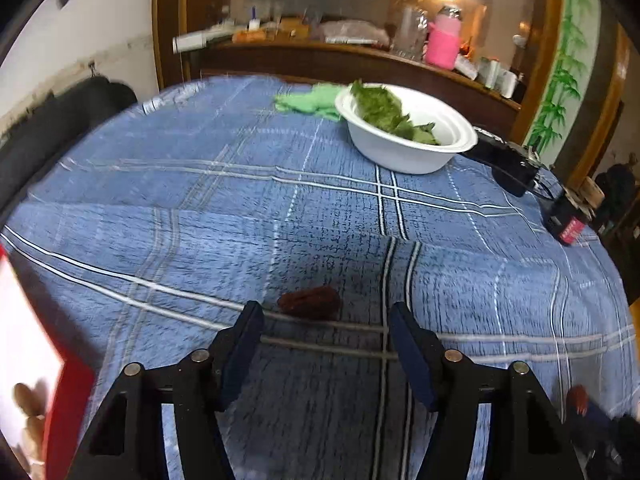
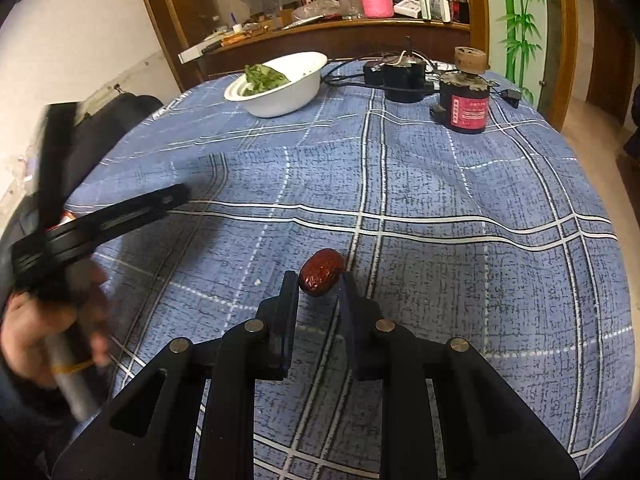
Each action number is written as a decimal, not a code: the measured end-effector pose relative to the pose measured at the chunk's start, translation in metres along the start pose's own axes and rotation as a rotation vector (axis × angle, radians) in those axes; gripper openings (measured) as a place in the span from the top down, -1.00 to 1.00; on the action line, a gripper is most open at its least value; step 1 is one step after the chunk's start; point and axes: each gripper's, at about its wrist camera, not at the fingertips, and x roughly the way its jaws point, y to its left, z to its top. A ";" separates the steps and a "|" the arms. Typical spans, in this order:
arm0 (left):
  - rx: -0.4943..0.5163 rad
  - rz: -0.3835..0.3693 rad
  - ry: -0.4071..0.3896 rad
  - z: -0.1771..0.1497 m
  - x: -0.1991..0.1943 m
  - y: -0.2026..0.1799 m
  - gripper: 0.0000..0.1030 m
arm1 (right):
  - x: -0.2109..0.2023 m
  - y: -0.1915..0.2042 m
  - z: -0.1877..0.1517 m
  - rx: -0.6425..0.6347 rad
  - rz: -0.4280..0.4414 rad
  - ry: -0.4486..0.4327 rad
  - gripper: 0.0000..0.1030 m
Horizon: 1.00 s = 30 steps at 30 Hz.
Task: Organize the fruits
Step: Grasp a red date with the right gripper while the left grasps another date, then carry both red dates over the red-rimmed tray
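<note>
Two red dates are in play on the blue plaid tablecloth [image 1: 160, 184].

Right gripper [image 2: 320, 280]: jaws closed on a glossy red date [image 2: 322, 271], which is pinched at the fingertips across its short axis; its long axis is tilted up and to the right in the right wrist view. Whether it is lifted off the cloth cannot be told.

Left gripper [image 1: 326, 312]: jaws apart, nothing between the pads. A darker, wrinkled date [image 1: 309, 301] lies on the cloth just ahead of the fingertips, nearer the left finger [image 1: 244, 332] than the right one. Its long axis runs crosswise to the fingers, so a closing would be made along its length unless the wrist is turned.

This second date is judged nearer the left gripper. A white bowl of greens [image 1: 404, 148] stands well apart, farther back.
</note>
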 end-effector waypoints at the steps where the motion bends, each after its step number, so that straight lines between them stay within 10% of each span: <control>1: -0.006 0.001 0.001 0.002 0.002 0.001 -0.19 | 0.001 0.000 0.000 -0.001 0.003 -0.001 0.64; 4: 0.018 0.049 0.001 0.003 0.004 0.000 0.37 | 0.003 -0.001 -0.001 -0.002 0.016 0.009 0.64; 30: 0.135 -0.119 0.036 -0.138 -0.126 -0.004 0.37 | -0.049 0.042 -0.061 -0.075 -0.015 0.021 0.64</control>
